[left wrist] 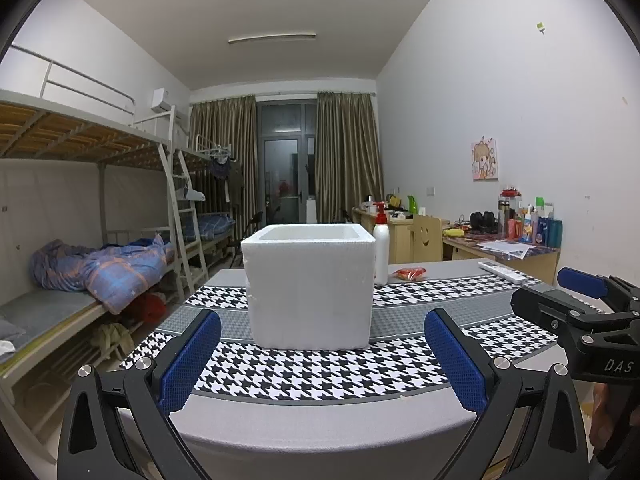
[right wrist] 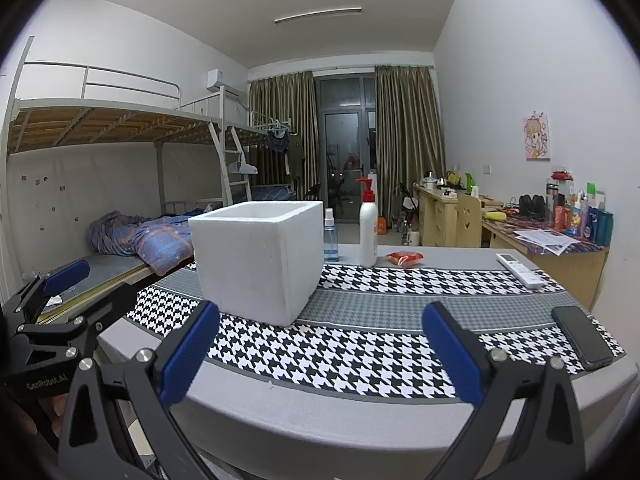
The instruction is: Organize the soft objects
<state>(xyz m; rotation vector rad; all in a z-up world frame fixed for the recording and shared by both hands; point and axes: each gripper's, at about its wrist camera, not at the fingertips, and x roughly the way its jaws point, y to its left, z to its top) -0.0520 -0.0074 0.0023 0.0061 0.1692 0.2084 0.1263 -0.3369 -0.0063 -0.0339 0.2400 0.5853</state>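
A white foam box (left wrist: 310, 286) (right wrist: 258, 256) stands open-topped on the houndstooth-patterned table (left wrist: 304, 376) (right wrist: 360, 356). Behind it lies a small red soft packet (left wrist: 410, 273) (right wrist: 405, 258). My left gripper (left wrist: 320, 360) is open at the table's near edge, straight in front of the box, with nothing between its blue pads. My right gripper (right wrist: 320, 352) is also open and empty, to the right of the box. Each gripper shows at the edge of the other's view: the right gripper (left wrist: 580, 312), the left gripper (right wrist: 60, 304). The box's inside is hidden.
A white pump bottle (left wrist: 381, 248) (right wrist: 368, 232) and a small blue spray bottle (right wrist: 330, 240) stand behind the box. A white remote (left wrist: 505, 272) (right wrist: 519, 271) and a black phone (right wrist: 582, 337) lie at the right. Bunk beds (left wrist: 92, 264) line the left wall, desks (right wrist: 548, 248) the right.
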